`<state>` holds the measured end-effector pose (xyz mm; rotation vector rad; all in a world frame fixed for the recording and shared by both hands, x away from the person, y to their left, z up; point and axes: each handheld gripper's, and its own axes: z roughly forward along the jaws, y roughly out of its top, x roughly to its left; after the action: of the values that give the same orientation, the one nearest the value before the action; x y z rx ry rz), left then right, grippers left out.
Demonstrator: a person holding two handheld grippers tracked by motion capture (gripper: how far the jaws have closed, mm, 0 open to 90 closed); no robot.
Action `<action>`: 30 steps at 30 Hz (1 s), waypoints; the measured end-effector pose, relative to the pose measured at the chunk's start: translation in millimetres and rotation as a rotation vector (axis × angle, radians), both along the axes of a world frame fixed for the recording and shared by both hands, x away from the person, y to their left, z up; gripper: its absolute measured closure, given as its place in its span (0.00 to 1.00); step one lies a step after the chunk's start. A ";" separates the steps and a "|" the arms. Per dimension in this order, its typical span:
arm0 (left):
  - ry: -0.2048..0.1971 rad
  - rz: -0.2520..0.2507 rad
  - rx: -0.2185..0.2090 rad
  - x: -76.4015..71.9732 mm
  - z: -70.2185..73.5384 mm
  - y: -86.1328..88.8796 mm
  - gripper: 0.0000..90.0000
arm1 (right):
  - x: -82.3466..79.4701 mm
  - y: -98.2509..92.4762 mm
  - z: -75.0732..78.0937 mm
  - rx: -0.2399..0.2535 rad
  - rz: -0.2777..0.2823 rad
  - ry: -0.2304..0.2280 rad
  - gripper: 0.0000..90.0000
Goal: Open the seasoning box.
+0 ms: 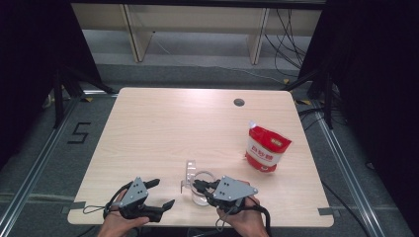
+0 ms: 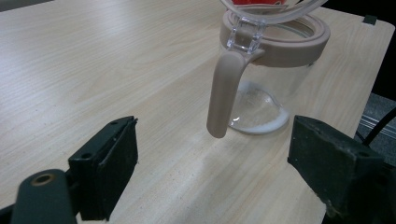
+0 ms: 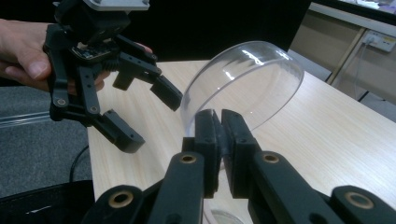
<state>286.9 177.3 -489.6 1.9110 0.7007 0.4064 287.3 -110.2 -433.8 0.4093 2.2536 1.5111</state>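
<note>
Even, soft light falls from above onto the table point(image 1: 163, 128), which is bright against dark curtains on both sides. The shadows are faint. The high view is slightly soft and low in detail. In the left gripper view, glare whitens the wood at upper left, and the near jaws blur. The right gripper view's lid point(image 3: 243, 84) catches pale reflections; its background is soft.

far half of table point(image 1: 163, 123) left wide open | near edge crowded by jar point(image 1: 201, 190) | right side blocked by red bag point(image 1: 267, 148)
</note>
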 end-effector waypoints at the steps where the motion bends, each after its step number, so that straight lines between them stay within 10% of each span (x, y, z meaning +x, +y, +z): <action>1: 0.000 0.000 0.000 0.0 0.0 0.0 0.17 | 0.0 0.0 0.0 0.000 0.000 0.000 0.96; 18: 0.008 0.003 -0.010 0.5 0.0 1.0 0.17 | 0.2 4.3 -0.8 -0.004 0.012 0.011 0.94; 30: 0.019 0.008 -0.013 0.0 -0.4 0.3 0.17 | 11.8 -32.8 -2.1 0.043 -0.104 0.020 0.76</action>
<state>286.9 177.5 -490.1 1.9029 0.7220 0.3880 299.1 -143.0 -435.9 0.5482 2.1825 1.5107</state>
